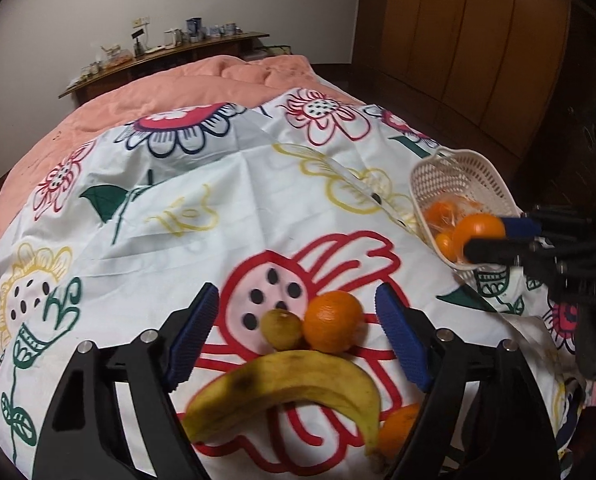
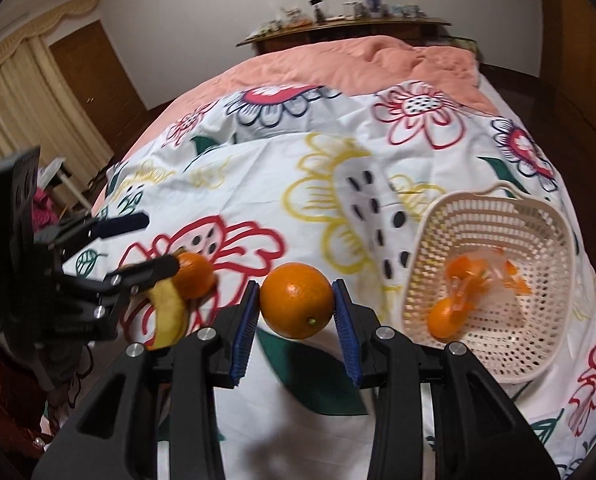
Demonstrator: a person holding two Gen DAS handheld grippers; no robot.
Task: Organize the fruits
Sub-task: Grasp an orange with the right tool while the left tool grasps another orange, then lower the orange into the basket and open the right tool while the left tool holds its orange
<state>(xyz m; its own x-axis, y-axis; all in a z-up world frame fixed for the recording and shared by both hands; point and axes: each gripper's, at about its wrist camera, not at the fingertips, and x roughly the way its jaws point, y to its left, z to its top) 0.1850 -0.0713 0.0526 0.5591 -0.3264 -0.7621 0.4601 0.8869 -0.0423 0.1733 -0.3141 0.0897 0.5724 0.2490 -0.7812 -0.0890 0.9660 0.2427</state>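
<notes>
Each tool point(image 1: 295, 336) is black, with ribbed blue pads point(image 1: 402, 340) and silver screws point(image 1: 444, 334).

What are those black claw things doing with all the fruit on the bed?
A person is sorting fruit with two hand-held grippers. The right gripper has its jaws shut on a big round orange, held up beside the white plastic basket, which already holds small oranges in a clear bag. The left gripper hangs open over a smaller round orange, a small yellow-green fruit and a yellow banana lying on the flowered white cloth.
</notes>
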